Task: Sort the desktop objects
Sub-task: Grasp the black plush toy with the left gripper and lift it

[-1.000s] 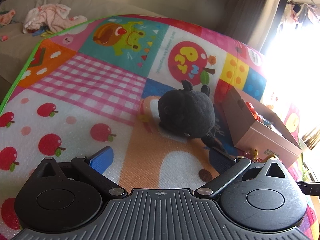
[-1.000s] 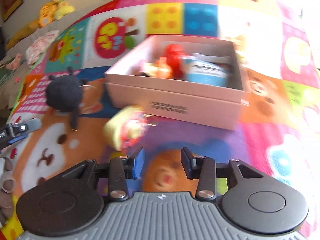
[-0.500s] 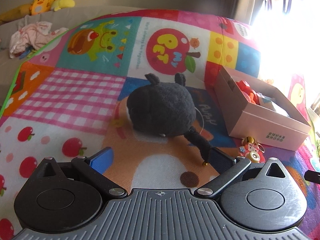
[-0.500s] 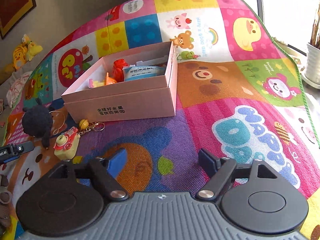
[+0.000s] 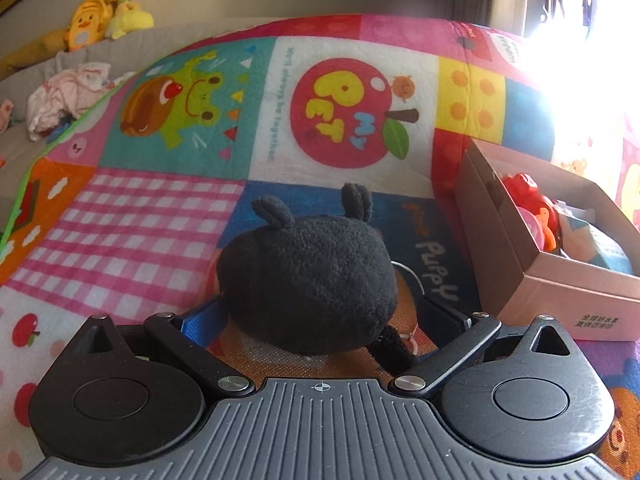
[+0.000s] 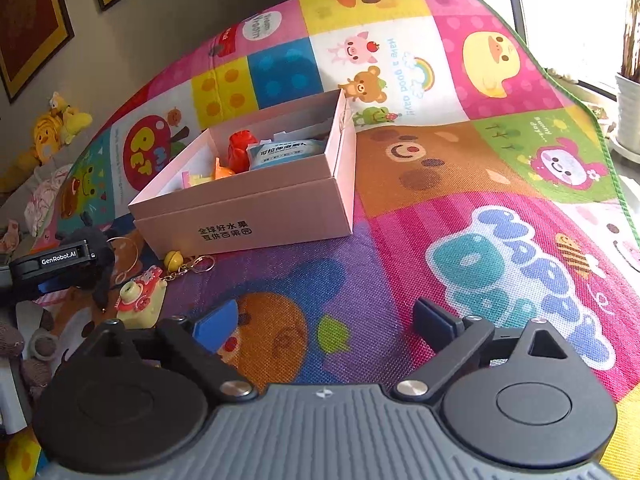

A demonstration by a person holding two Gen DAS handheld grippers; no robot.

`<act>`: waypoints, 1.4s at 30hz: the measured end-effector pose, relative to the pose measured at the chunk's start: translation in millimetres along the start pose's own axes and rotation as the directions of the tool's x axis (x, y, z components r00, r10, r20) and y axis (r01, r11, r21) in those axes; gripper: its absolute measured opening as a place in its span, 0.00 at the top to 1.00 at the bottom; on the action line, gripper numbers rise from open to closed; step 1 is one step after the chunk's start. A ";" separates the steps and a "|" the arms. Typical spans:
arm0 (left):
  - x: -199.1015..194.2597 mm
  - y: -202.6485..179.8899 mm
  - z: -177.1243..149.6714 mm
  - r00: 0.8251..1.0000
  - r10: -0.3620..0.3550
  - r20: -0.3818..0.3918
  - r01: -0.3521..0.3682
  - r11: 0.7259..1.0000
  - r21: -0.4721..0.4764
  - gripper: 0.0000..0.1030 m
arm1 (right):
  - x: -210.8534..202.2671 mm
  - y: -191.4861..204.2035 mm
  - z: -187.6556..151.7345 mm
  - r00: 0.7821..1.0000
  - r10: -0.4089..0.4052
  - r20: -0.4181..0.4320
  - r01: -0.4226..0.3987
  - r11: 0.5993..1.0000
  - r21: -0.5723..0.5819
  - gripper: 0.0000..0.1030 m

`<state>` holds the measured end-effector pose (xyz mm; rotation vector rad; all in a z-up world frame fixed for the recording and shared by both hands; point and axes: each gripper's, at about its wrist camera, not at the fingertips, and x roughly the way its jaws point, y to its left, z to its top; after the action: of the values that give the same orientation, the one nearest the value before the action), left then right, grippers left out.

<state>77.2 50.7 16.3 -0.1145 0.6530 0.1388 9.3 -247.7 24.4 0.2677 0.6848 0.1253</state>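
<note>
pickup of the black plush toy (image 5: 308, 276) looks like the step in hand: it sits low centre in the left wrist view between the spread jaws of the left gripper (image 5: 316, 316), not yet pinched, so next comes closing, then a lift to the pink box (image 5: 560, 280) at right. right gripper (image 6: 324, 320) hangs empty, jaws opening, while the camera keychain (image 6: 140, 296) and bell (image 6: 173, 259) lie near the box front, clear of the carry path.

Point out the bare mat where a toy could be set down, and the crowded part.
Free: the mat right of the pink box, ahead of the opening, empty right gripper. Crowded: below the box's left corner, camera toy, black plush, left gripper.
</note>
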 end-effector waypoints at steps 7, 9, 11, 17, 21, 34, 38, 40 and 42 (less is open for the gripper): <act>-20.3 3.4 0.8 1.000 -0.018 -0.006 0.018 0.997 0.079 0.16 | -0.1 -2.1 -0.3 1.000 0.016 0.003 -0.016 1.000 0.019 0.05; -34.9 3.2 -2.0 1.000 -0.027 -0.013 0.028 0.991 0.133 0.18 | -0.3 -1.4 -0.3 1.000 0.012 0.003 -0.012 1.000 0.018 0.05; -52.5 7.5 -4.0 0.995 -0.079 -0.065 0.088 0.983 0.158 0.22 | -0.4 -1.2 0.0 1.000 0.004 0.004 -0.004 1.000 0.017 0.03; -104.9 22.5 -15.3 0.992 -0.114 -0.048 0.122 0.961 0.247 0.23 | -0.7 -0.9 0.6 1.000 0.001 0.003 -0.001 1.000 0.017 0.03; -108.9 27.3 -24.0 0.995 -0.087 -0.044 0.095 0.968 0.232 0.22 | -0.5 -0.1 0.7 1.000 -0.006 0.003 0.006 1.000 0.013 0.03; -67.8 12.5 -34.6 0.991 -0.095 -0.098 0.109 0.982 0.153 0.12 | -0.2 -0.2 0.1 1.000 -0.010 0.003 0.010 1.000 0.015 0.01; -64.7 5.4 -10.4 0.995 -0.101 -0.005 0.100 0.977 0.187 0.10 | 0.1 -1.9 0.0 1.000 0.001 0.003 -0.001 1.000 0.023 0.00; -54.8 1.8 1.2 0.995 -0.101 0.014 0.096 0.978 0.184 0.09 | 0.0 -3.4 0.2 1.000 0.007 0.004 -0.007 1.000 0.030 0.00; -43.7 -2.2 10.1 0.993 -0.119 0.023 0.113 0.978 0.177 0.07 | -0.3 -4.3 0.3 1.000 0.010 0.005 -0.010 0.999 0.034 0.00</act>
<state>49.3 46.0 51.1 0.0198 0.6209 -0.0299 9.4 -251.9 23.6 0.3040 0.6818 0.1227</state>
